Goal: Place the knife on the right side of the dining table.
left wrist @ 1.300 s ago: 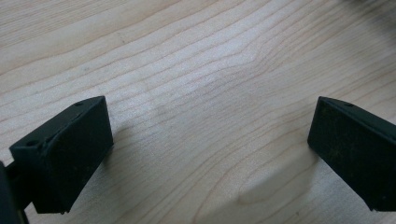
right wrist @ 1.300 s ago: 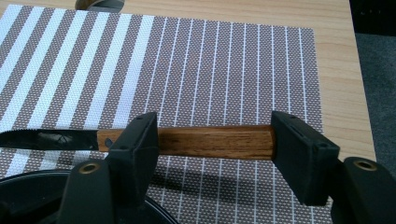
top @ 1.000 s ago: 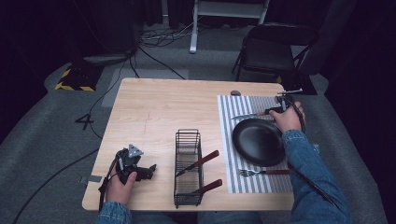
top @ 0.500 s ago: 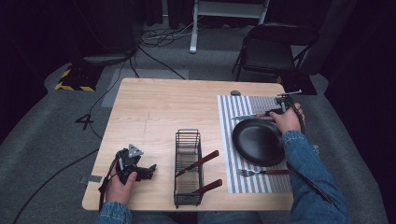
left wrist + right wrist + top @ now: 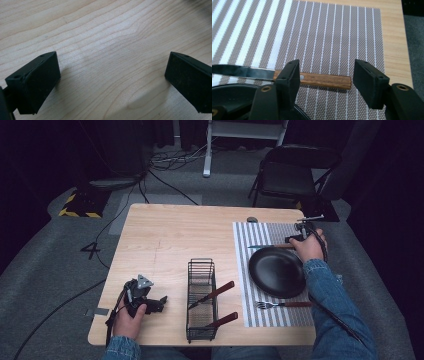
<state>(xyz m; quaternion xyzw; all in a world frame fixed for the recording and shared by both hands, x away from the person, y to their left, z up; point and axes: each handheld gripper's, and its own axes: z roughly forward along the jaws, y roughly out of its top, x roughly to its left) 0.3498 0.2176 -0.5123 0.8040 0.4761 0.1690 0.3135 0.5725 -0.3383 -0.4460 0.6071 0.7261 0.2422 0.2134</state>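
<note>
A knife with a wooden handle (image 5: 325, 81) and steel blade (image 5: 242, 71) lies flat on the striped placemat (image 5: 332, 35), just beyond the black plate (image 5: 276, 271). My right gripper (image 5: 327, 80) hovers over the handle, jaws open and apart on either side of it, nothing gripped. In the high view the right gripper (image 5: 295, 239) sits at the plate's far edge. A fork (image 5: 280, 304) lies on the mat in front of the plate. My left gripper (image 5: 159, 302) rests open on bare wood (image 5: 107, 57) at the table's near left corner.
A black wire rack (image 5: 201, 300) stands at the table's front middle with two wooden-handled utensils (image 5: 215, 293) in it. A small round object (image 5: 252, 219) sits at the mat's far left corner. A dark chair (image 5: 295, 172) stands beyond the table.
</note>
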